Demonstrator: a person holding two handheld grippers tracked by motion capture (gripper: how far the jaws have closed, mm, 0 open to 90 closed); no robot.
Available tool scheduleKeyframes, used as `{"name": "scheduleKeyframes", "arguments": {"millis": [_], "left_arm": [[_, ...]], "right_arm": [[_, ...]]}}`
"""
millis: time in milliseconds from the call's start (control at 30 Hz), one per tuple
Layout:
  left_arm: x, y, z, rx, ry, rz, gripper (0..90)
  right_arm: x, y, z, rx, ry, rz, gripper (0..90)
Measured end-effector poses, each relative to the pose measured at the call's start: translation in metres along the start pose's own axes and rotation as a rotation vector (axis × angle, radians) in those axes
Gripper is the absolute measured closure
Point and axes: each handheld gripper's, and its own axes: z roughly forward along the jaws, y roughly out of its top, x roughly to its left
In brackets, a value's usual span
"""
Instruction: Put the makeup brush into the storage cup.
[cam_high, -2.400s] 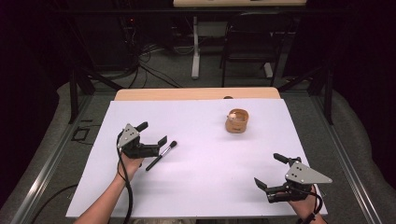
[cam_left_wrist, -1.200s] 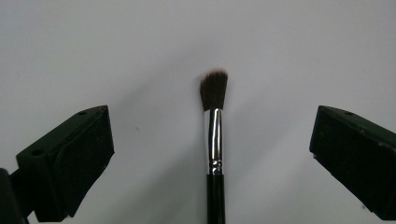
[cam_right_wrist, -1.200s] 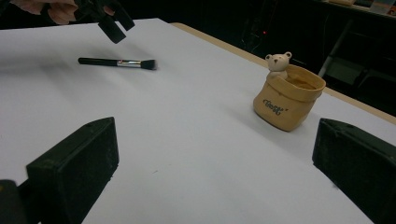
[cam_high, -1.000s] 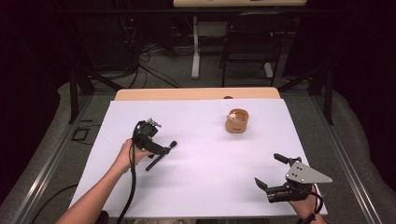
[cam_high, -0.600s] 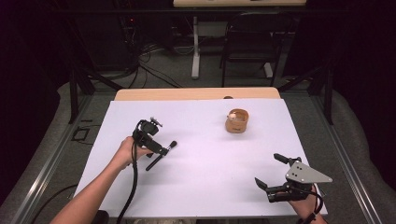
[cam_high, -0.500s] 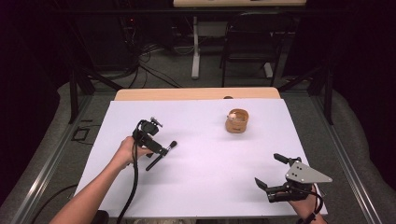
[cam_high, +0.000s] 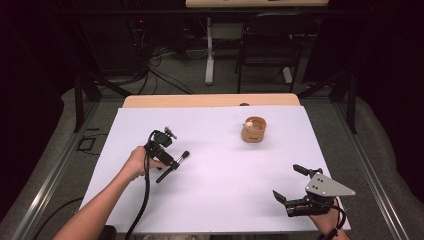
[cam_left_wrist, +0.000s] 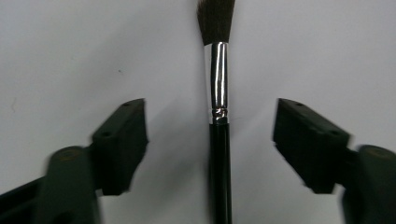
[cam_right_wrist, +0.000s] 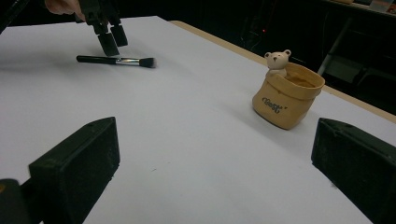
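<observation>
One makeup brush (cam_high: 171, 168) lies flat on the white table cover (cam_high: 220, 200), left of centre. It has a black handle, a silver ferrule and dark bristles. In my left gripper view the brush (cam_left_wrist: 219, 140) runs straight up the middle between my two jaws, bristles pointing away from me. Both jaws stand wide apart on either side of it and neither touches it.

My left gripper (cam_high: 162, 150) hangs directly over the brush, tilted steeply down at the table. My left hand (cam_high: 136, 163) grips it from behind, and my bare forearm reaches in diagonally from the lower left. A black cable trails back from it along my arm.

One small tan pot (cam_high: 253, 129) with a little bear figure on its rim stands upright toward the far right, well apart from the brush.

My right gripper (cam_high: 295, 187) rests low at the near right corner of the table, roughly level, its jaws spread wide and holding nothing. In my right gripper view the pot (cam_right_wrist: 288, 95) sits between those jaws, farther off, and the brush (cam_right_wrist: 116, 60) lies at the far left.
</observation>
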Motion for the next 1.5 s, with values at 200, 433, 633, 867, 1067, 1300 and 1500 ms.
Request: {"name": "scheduleKeyframes", "arguments": {"millis": [200, 433, 633, 867, 1067, 1300, 1500], "left_arm": [[0.001, -0.001, 0.004, 0.037, -0.025, -0.003, 53.5], [0.002, -0.001, 0.008, 0.049, -0.026, -0.019, 64.5], [0.001, 0.0, 0.012, 0.072, -0.02, -0.008, 68.6], [0.001, 0.0, 0.014, 0.069, -0.005, -0.011, 76.9], [-0.002, -0.001, 0.014, 0.07, 0.023, 0.021, 77.6], [-0.002, -0.004, 0.014, 0.035, 0.018, 0.019, 78.4], [-0.002, -0.007, 0.008, -0.012, 0.012, 0.019, 78.5]], "right_arm": [[0.0, 0.0, 0.0, 0.001, 0.001, -0.002, 0.5], [0.0, 0.0, 0.0, 0.001, -0.001, -0.002, 0.6], [0.0, 0.0, 0.0, 0.001, -0.003, -0.003, 0.6], [0.0, 0.0, 0.0, 0.001, -0.001, -0.003, 0.6], [0.0, 0.0, 0.0, 0.004, -0.001, -0.006, 0.6], [0.0, 0.0, 0.0, 0.005, -0.001, -0.003, 0.6], [0.0, 0.0, 0.0, 0.009, 0.0, -0.004, 0.6]]}}
